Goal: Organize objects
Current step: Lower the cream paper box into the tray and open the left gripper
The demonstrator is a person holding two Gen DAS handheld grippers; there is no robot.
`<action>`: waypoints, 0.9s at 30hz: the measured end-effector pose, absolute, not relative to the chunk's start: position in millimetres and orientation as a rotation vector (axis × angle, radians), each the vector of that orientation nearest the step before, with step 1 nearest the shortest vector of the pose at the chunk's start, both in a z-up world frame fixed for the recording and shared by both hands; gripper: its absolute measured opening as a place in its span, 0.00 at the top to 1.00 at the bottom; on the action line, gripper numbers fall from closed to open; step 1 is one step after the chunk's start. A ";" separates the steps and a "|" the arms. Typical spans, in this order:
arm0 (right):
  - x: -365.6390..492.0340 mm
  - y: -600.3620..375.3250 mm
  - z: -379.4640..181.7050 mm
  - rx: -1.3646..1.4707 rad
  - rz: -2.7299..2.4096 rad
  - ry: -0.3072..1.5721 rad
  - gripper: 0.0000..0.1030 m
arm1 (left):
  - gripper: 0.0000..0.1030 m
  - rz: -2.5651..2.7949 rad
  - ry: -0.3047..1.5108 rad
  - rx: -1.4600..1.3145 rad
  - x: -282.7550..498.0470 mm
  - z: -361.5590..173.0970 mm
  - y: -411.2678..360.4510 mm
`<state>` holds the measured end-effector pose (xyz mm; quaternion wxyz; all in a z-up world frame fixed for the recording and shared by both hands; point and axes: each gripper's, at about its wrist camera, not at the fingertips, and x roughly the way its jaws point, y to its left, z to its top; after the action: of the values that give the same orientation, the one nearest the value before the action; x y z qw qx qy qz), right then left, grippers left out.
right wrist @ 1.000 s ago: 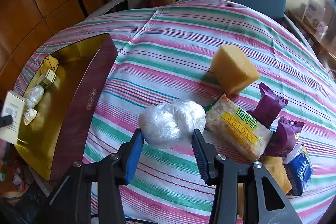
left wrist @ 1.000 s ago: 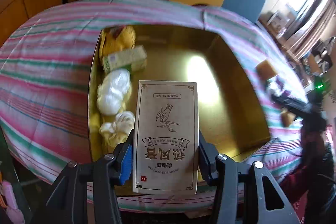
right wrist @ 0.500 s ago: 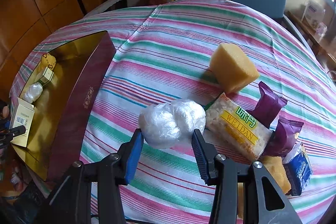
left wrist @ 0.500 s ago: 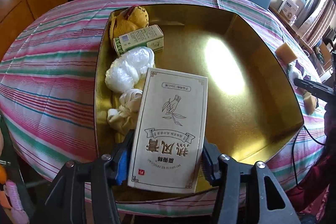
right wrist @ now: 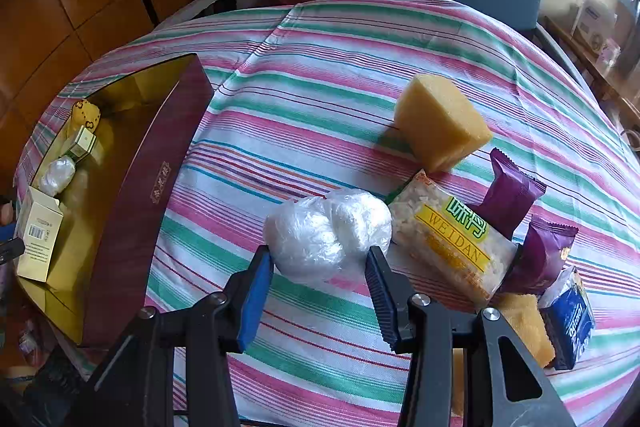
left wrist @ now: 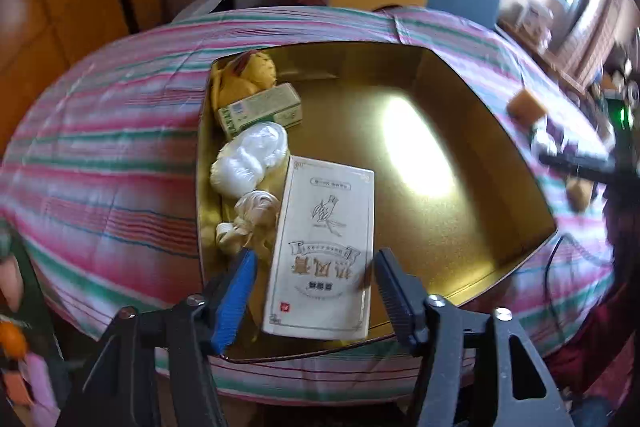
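**Cream carton released into the gold tray; plastic bundle waiting next**

Left wrist view: the left gripper (left wrist: 312, 291) is standing with its jaws spread, a clear gap showing on both sides of the cream carton (left wrist: 324, 247). Half a second ago those jaws were pinching the carton; now it is lying flat on the floor of the gold tray (left wrist: 460, 227), toward the tray's 7 o'clock corner. Just beside it, toward 11 o'clock, are sitting a knotted cream bundle (left wrist: 250, 219), a white plastic wad (left wrist: 250, 157), a green box (left wrist: 260, 109) and a yellow plush (left wrist: 244, 75). That placement is looking finished, so this gripper is likely free to back out.

Right wrist view: the right gripper (right wrist: 320, 275) is reaching along the striped bench (right wrist: 320, 107), its jaws flanking a crumpled clear plastic bundle (right wrist: 328, 231); whether they are actually squeezing it I cannot tell. At 3 o'clock of the bundle are lying a Weidan snack pack (right wrist: 452, 243), two purple wrappers (right wrist: 512, 195) and a blue packet (right wrist: 572, 319); a yellow sponge (right wrist: 440, 123) is sitting at 1 o'clock. The tray is lying far off at 9 o'clock, so the bundle is probably going there next.
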<state>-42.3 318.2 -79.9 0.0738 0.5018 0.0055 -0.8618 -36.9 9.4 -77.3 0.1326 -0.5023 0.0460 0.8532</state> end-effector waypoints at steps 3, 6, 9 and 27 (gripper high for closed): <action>-42.6 318.5 -80.1 1.508 -2.589 0.018 0.54 | 0.49 2.443 0.114 -1.486 -41.9 -85.4 12.7; -43.2 318.9 -80.6 1.509 -2.589 0.017 0.54 | 0.49 2.440 0.084 -1.500 -46.5 -87.7 9.2; -43.3 318.4 -80.5 1.507 -2.587 0.021 0.54 | 0.49 2.450 0.047 -1.513 -49.8 -86.7 2.6; -45.3 319.2 -91.7 1.567 -2.580 0.038 0.53 | 0.48 2.556 0.031 -1.303 -41.3 -33.9 4.7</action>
<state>-45.3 319.2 -91.7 0.0613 0.5181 0.0125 -0.8530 -41.3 4.7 -33.9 0.1356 -0.4499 0.0108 0.8827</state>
